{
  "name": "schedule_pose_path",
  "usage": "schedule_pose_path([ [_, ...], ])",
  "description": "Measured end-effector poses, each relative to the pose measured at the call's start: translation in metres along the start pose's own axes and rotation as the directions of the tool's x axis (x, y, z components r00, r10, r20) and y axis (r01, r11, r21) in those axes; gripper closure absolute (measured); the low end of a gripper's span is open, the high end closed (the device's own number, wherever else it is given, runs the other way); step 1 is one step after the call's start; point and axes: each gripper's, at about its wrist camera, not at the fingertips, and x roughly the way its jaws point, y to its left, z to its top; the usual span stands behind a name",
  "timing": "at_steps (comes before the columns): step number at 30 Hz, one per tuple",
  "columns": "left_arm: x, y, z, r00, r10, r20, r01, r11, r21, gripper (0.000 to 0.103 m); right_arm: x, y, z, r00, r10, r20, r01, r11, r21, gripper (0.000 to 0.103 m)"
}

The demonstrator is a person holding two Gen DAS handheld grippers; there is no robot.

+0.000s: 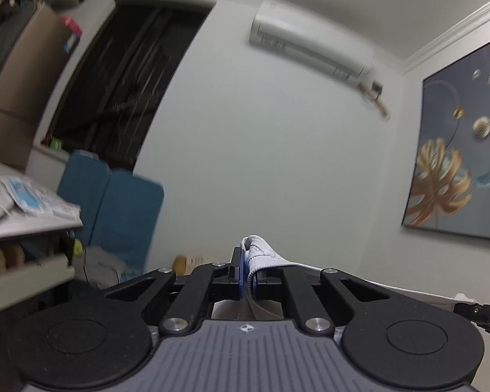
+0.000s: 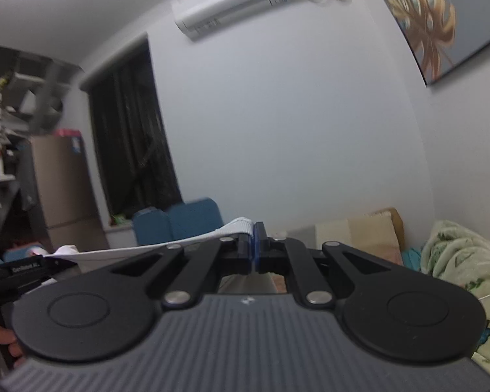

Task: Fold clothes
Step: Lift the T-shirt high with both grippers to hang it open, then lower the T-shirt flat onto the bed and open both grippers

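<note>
- I count two grippers and one garment, a pale ribbed cloth [image 1: 261, 256].
- My left gripper [image 1: 246, 276] points level; its jaws are closed on one bunched corner of the cloth, which sticks up just above the fingertips.
- My right gripper [image 2: 256, 251] is fully closed on the other corner.
- The cloth hangs stretched between both grippers, in the air.
</note>
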Motion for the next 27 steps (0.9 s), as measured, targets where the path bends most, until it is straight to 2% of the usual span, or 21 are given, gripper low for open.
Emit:
schedule_pose_path([
  [5,0.161,0.029,-0.072,0.993,0.043,-0.106,-0.039,0.998,0.045,0.095,0.136,-0.053,-0.053,0.994,-0.067,-0.088,0.066,0.998,-0.016,0.098],
  [9,0.285,0.061,-0.157,0.974,0.084,-0.209,-0.072,0.995,0.065,0.093,0.247,-0.107,-0.128,0.977,-0.103,-0.185,0.106,0.994,0.004,0.098],
  [12,0.367,0.084,-0.230,0.942,0.132,-0.308,-0.110,0.990,0.090,0.093,0.323,-0.144,-0.197,0.943,-0.148,-0.297,0.157,0.988,0.007,0.098],
  [15,0.437,0.111,-0.303,0.903,0.161,-0.398,-0.140,0.987,0.080,0.093,0.376,-0.181,-0.261,0.904,-0.175,-0.389,0.197,0.980,0.016,0.098],
  [19,0.494,0.142,-0.379,0.848,0.182,-0.497,-0.156,0.983,0.094,0.092,0.415,-0.218,-0.319,0.862,-0.153,-0.484,0.198,0.979,0.042,0.098],
  [23,0.525,0.162,-0.417,0.800,0.184,-0.571,-0.173,0.982,0.074,0.090,0.433,-0.238,-0.342,0.834,-0.060,-0.549,0.143,0.984,0.110,0.096],
  [24,0.530,0.164,-0.419,0.793,0.184,-0.581,-0.173,0.982,0.076,0.086,0.436,-0.239,-0.345,0.828,-0.035,-0.560,0.127,0.984,0.125,0.096],
  [25,0.534,0.165,-0.420,0.786,0.187,-0.589,-0.172,0.982,0.081,0.078,0.439,-0.241,-0.347,0.821,-0.011,-0.570,0.111,0.984,0.141,0.095],
  [26,0.538,0.167,-0.422,0.779,0.189,-0.598,-0.172,0.981,0.086,0.063,0.441,-0.242,-0.349,0.813,0.003,-0.582,0.104,0.983,0.152,0.094],
  [27,0.542,0.167,-0.422,0.771,0.196,-0.606,-0.172,0.980,0.098,0.054,0.443,-0.242,-0.349,0.802,0.010,-0.598,0.103,0.983,0.154,0.089],
])
